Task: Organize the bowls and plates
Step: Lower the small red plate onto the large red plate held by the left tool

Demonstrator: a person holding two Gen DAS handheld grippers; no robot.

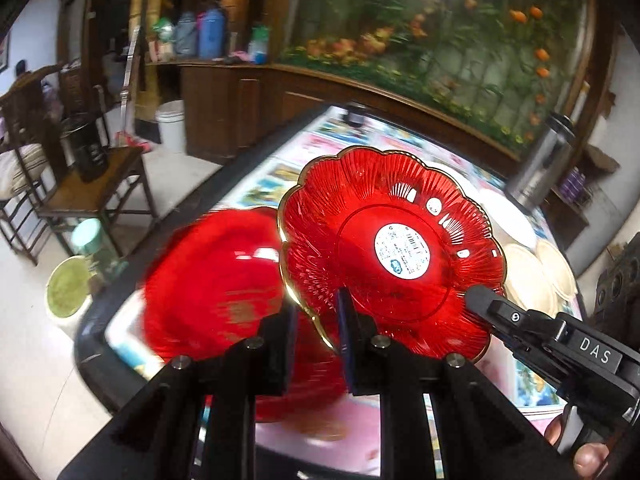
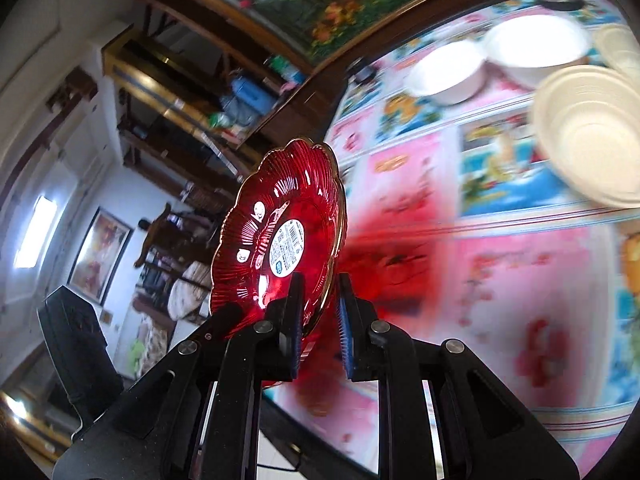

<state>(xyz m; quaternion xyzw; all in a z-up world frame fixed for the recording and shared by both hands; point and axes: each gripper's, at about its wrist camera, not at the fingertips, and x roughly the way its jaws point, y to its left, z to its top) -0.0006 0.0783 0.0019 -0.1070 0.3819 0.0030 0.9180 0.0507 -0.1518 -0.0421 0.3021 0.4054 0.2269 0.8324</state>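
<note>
Left gripper (image 1: 316, 344): low centre of the left wrist view, fingers clenched on the gold rim of the red scalloped plate (image 1: 394, 248), pinching its lower left edge.
Right gripper (image 2: 320, 320): low centre of the right wrist view, fingers clamped on the near edge of the same plate (image 2: 280, 236); from the left camera it (image 1: 486, 300) comes in from the lower right and bites the plate's right rim.
Hand (image 1: 580, 446): fingertips peek in at the lower right corner of the left view, wrapped round the right gripper's handle.
Red scalloped plate: held by both grippers, off the counter and tilted up, underside towards the cameras; a round white sticker (image 1: 402, 252) sits in the middle of its base.
Second red plate (image 1: 216, 288): left of the held plate in the left view, lower and blurred; I cannot tell whether it touches the held one.
Counter (image 2: 500, 280): covered with a pink and blue picture cloth, a red glow falling on it just right of the plate.
Cream bowl (image 2: 592, 136): right edge of the right view, resting on the cloth, well apart from the plate.
White bowls (image 2: 496, 60): two side by side at the upper right, beyond the cream bowl.
Steel flask (image 1: 540, 164): upright at the far right of the counter in the left view.
Flower mural (image 1: 440, 20): fills the wall beyond, above brown cabinets.
</note>
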